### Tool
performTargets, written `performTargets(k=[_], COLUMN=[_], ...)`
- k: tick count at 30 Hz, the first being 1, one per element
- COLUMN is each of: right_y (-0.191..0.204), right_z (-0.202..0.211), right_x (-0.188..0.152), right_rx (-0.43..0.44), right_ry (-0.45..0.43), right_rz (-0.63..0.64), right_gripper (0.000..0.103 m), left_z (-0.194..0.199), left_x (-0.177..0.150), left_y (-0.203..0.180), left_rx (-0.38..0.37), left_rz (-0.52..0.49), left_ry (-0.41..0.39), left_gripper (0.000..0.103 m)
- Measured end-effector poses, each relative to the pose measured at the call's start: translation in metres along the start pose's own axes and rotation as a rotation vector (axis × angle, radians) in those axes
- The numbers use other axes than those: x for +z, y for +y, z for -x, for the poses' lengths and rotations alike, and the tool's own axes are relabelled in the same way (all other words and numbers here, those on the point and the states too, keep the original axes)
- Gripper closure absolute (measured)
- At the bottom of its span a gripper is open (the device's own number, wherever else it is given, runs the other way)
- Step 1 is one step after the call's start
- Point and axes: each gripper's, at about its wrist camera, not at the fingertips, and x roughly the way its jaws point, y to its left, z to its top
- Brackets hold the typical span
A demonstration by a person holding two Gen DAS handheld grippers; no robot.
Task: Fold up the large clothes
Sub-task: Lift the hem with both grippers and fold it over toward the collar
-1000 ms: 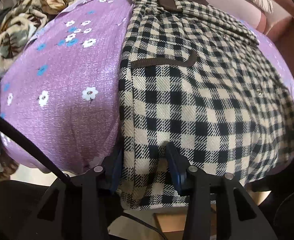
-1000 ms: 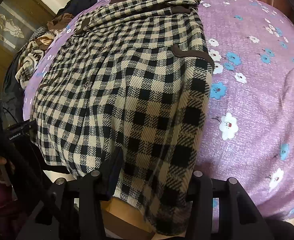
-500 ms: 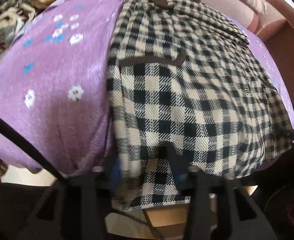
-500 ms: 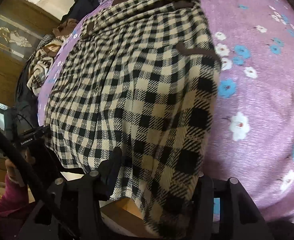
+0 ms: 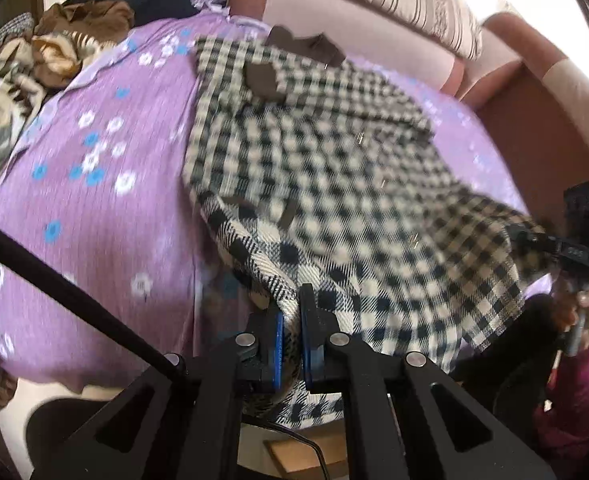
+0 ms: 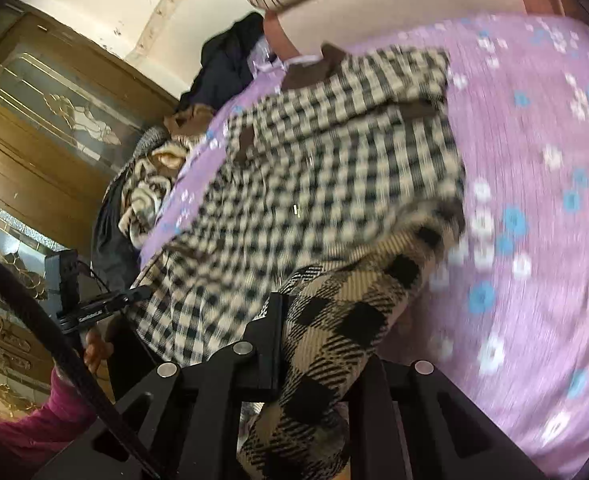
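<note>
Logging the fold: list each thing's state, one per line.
Left gripper: just closed, shut on the coat hem.
Right gripper: just closed, shut on the coat hem.
Checked coat: near hem lifted, rest flat on the bed.
Purple bedsheet: spread out.

Black fingers (image 5: pixel 308 344), blue pads, magenta sleeve (image 6: pixel 34 424)

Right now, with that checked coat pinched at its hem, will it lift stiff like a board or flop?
Probably flop: the checked coat sags between the left gripper and right gripper. It looks thick and woolly, so likely heavyish. Its coarse weave should resist slipping.
</note>
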Motion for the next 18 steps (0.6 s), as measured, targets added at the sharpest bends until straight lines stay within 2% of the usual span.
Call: performTargets(k=[4, 9, 14, 18], right_y=[0.004, 0.001, -0.017, -0.047], right_z=[-0.001, -0.012, -0.023, -0.052], right_x=[0.031, 0.090, 0.160, 0.218], right_rx=[0.002, -0.003, -0.005, -0.060], right_ry=[-0.028, -0.054, -0.105, -0.116], right_rz=[0.010, 0.001, -0.050, -0.096], right_gripper=[0.090, 0.090, 0.090, 0.090], left_z=[0.009, 0.004, -0.016, -0.057], left_x=[0.040, 0.109, 0.194, 0.255], left_y=[-0.008, -0.013, -0.003, 0.024], left_rx=[-0.027, -0.021, 0.028, 0.082], left_rz=[0.011, 0.015, 0.035, 0.099], left_ry=[-0.049, -0.096, -0.149, -0.165], left_gripper=[0.097, 0.097, 0.097, 0.097])
